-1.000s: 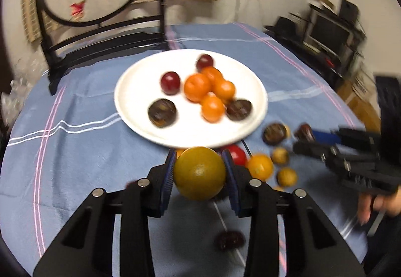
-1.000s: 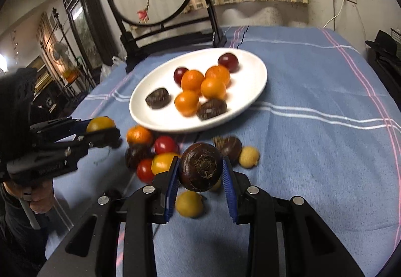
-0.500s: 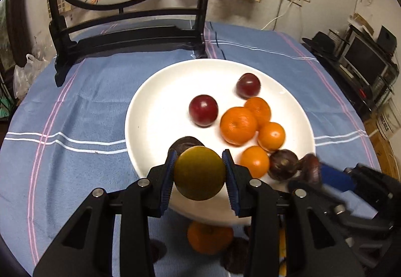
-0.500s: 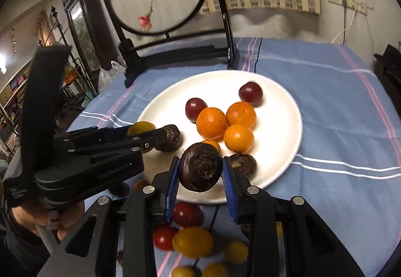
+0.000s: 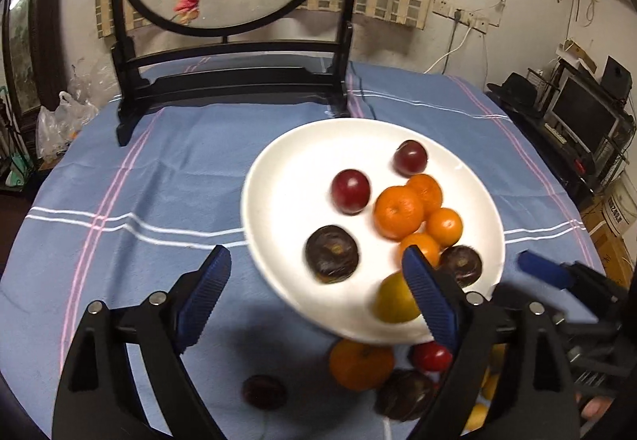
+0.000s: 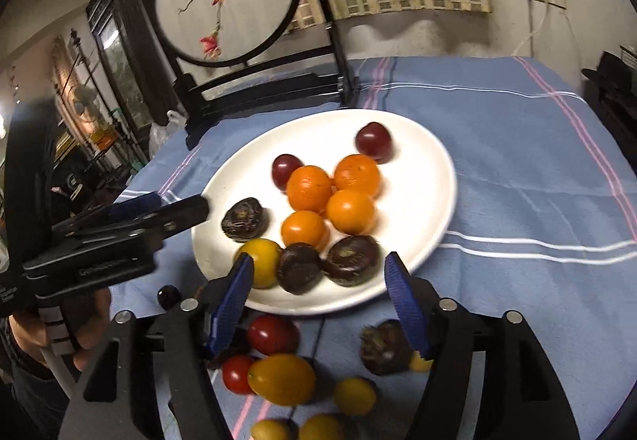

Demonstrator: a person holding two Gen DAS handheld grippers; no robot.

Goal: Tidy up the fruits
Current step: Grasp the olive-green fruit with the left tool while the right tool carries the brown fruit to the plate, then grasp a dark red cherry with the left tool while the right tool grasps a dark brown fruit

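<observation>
A white plate (image 5: 286,177) (image 6: 422,177) on the blue tablecloth holds several oranges (image 6: 310,188), two red plums (image 6: 372,139), dark brown fruits (image 6: 352,260) and a yellow fruit (image 5: 392,298) (image 6: 260,259) at its near rim. My left gripper (image 5: 314,296) is open and empty over the plate's near left edge. My right gripper (image 6: 318,298) is open and empty above the plate's near rim. The left gripper also shows in the right wrist view (image 6: 159,213), left of the plate.
Loose fruit lies on the cloth in front of the plate: an orange (image 5: 360,364), red tomatoes (image 6: 272,334), yellow fruits (image 6: 282,378) and dark ones (image 6: 384,348). A dark wooden stand with a round embroidered screen (image 5: 231,82) stands behind the plate.
Both grippers have opened. The yellow fruit has left my left gripper and the dark brown fruit my right gripper; both now lie on the plate's near part.
</observation>
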